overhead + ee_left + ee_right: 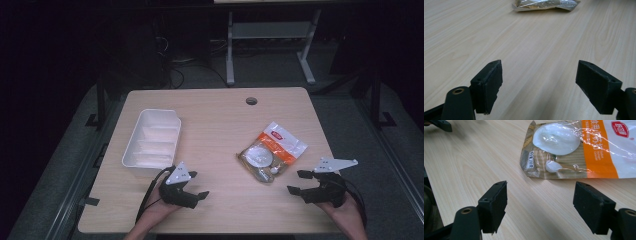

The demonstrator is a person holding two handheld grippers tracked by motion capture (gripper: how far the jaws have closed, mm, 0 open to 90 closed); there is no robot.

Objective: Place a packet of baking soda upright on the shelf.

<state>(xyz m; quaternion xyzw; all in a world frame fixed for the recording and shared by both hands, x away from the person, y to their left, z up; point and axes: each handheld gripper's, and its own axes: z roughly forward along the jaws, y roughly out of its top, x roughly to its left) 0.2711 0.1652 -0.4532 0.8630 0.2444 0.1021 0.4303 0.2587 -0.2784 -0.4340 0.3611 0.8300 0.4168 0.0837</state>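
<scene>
While the packet point(272, 151) lies between them — both claws, left claw point(196, 184) and right claw point(297, 181), spread, empty.

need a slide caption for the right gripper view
Open right tongs hover over the wooden table, facing a sealed orange-and-white food packet lying flat just ahead.

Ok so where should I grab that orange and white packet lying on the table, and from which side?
Probably the packet's near brown corner, approached low from the right gripper, whose fingers are open and already face it. The packet lies flat, so its thin edge pinches easiest.
</scene>
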